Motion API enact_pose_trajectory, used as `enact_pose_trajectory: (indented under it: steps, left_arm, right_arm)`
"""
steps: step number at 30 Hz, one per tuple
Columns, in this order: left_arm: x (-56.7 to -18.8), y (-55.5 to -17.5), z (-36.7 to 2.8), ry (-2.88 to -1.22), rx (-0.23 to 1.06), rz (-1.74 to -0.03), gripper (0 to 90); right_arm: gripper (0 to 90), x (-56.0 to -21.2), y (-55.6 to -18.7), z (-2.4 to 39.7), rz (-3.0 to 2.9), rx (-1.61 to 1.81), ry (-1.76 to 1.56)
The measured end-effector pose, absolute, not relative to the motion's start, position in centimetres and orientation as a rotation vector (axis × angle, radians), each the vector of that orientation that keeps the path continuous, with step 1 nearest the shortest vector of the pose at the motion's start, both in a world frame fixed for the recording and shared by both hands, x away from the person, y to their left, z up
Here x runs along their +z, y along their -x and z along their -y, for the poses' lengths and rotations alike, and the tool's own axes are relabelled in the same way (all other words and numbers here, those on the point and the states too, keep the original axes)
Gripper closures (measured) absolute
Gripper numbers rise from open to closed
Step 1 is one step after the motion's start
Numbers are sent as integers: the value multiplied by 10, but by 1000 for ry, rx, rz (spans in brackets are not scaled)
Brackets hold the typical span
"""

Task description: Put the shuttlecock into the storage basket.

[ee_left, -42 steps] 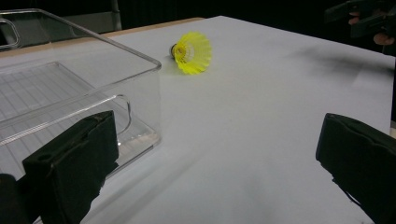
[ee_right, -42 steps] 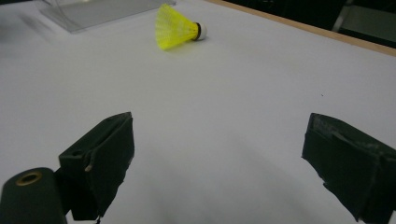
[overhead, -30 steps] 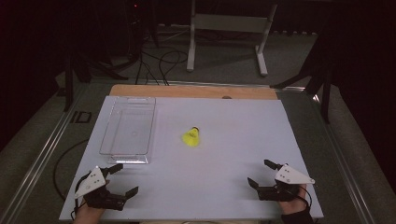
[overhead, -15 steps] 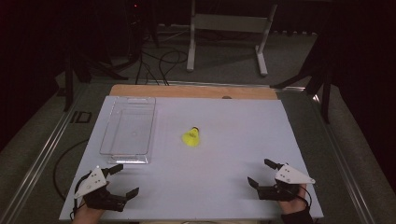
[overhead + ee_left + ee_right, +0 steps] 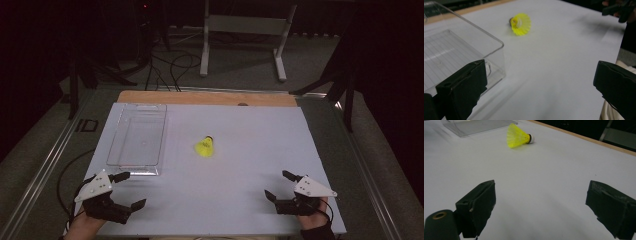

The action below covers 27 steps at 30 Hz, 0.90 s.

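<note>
Item: yellow shuttlecock (image 5: 205, 147), lying on its side near the middle of the white tabletop (image 5: 240, 200), just right of a clear plastic tray (image 5: 137, 135), apart from it; tray appears empty; left gripper (image 5: 127, 190) at the near left corner, fingers (image 5: 464, 87) spread wide, holding nothing; right gripper (image 5: 280, 185) at the near right, fingers (image 5: 477, 205) likewise wide and empty; step judged: start position, nothing grasped yet; next move likely calls for a reach toward the shuttlecock, closing gently on its skirt or cork
</note>
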<state>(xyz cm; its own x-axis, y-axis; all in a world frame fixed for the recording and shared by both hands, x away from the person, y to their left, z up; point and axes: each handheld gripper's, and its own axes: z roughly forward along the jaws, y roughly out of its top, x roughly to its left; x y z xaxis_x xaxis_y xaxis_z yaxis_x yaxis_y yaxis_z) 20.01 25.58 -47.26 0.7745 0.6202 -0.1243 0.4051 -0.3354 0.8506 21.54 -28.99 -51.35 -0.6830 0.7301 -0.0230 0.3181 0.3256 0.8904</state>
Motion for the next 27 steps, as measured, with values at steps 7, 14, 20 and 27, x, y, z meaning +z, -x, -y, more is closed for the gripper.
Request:
enact_pose_trajectory:
  steps: [7,14,20,27]
  left_arm:
    - [-469,-207,-245,-2098,288,-816,0]
    - [-469,-212,-236,-2209,239,-819,0]
    - [-468,-215,-231,-2279,222,-838,0]
    - [-464,-220,-225,-2370,199,-848,0]
  right_arm:
    - [95,-514,-216,291,-2174,1326,-934]
    - [95,-513,-216,291,-2180,1320,-940]
    - [95,-515,-217,290,-2192,1316,-947]
    - [95,-515,-217,290,-2197,1311,-948]
